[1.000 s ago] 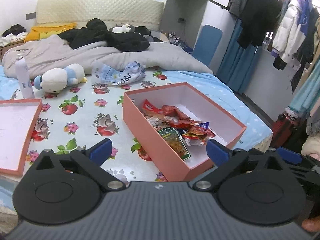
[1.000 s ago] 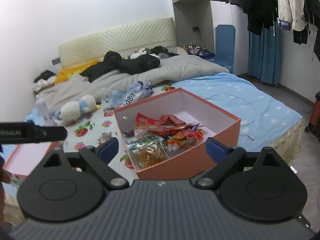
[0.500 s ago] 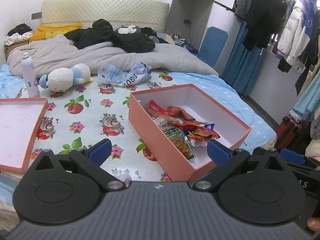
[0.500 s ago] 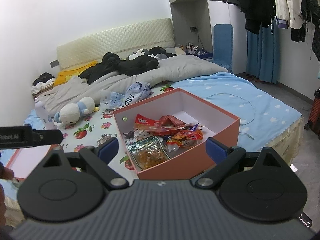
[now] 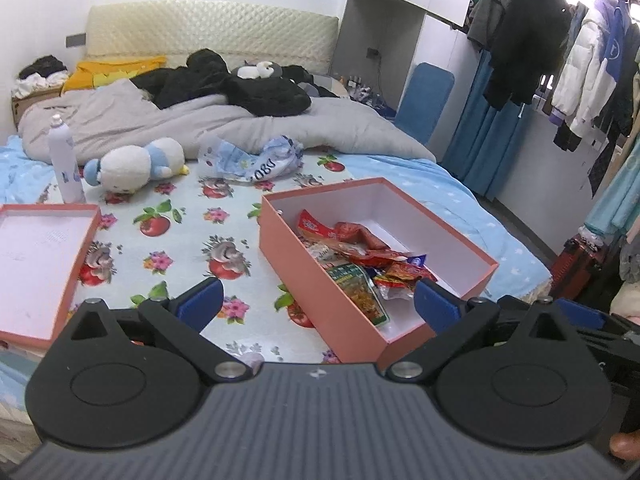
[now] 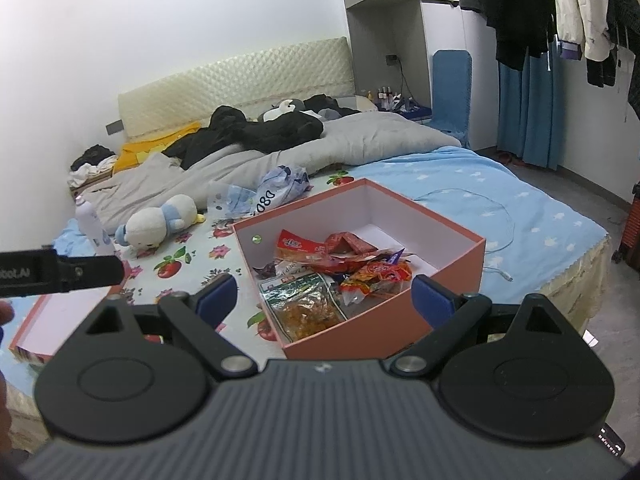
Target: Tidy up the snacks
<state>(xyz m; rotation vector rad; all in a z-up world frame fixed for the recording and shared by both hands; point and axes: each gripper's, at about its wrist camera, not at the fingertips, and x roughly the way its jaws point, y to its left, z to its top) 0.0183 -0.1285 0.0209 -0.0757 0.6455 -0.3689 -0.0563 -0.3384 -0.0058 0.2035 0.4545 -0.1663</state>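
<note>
Nearest, the left gripper [image 5: 316, 300] and right gripper [image 6: 324, 294] hover with fingers spread wide, grasping nothing. Both have drifted slightly back over the last second, so the view widens. Just beyond, the snacks [image 6: 340, 268] lie heaped in the open pink box [image 5: 320, 292] on the bed [image 5: 180, 240]; probably all are in. The lid [image 5: 40, 264] lies well apart, so covering seems next.

Matt cardboard box [image 5: 320, 280] holds glossy plastic snack packets [image 6: 344, 268]; printed cloth sheet [image 5: 180, 240] beneath, plush toy [image 5: 136, 164] nearby
</note>
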